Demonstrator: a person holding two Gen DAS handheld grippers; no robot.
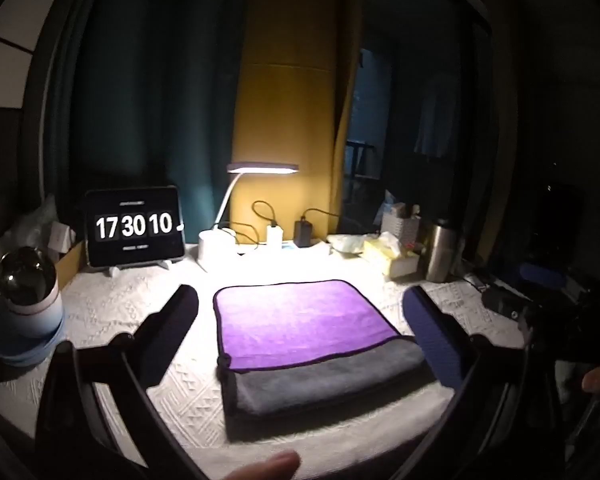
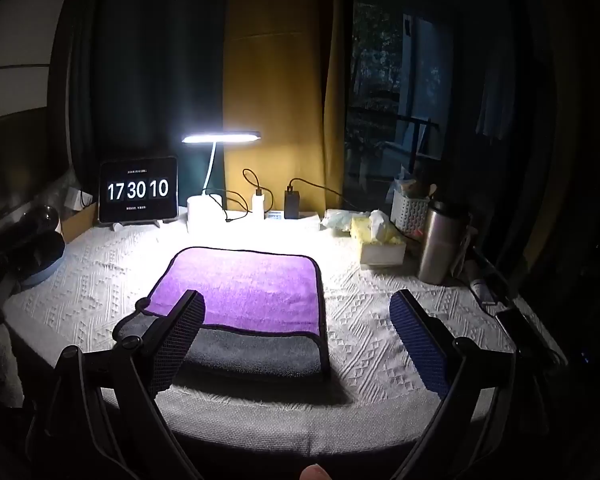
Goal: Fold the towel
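The towel [image 1: 304, 320] lies flat on the white textured tablecloth, purple on top, with a grey layer [image 1: 324, 384] showing along its near edge. It also shows in the right wrist view [image 2: 244, 288]. My left gripper [image 1: 300, 300] is open and empty, held above the table with one finger on each side of the towel. My right gripper [image 2: 296, 304] is open and empty, above the towel's near right part; its left finger [image 2: 180, 328] overlaps the towel in view.
A lit desk lamp [image 2: 220, 138] stands behind the towel, next to a tablet clock [image 2: 138, 190] and chargers [image 2: 290, 204]. A tissue box [image 2: 380, 240], white basket [image 2: 410, 208] and steel flask [image 2: 440, 240] stand at right. A round camera device [image 1: 26, 280] is at left.
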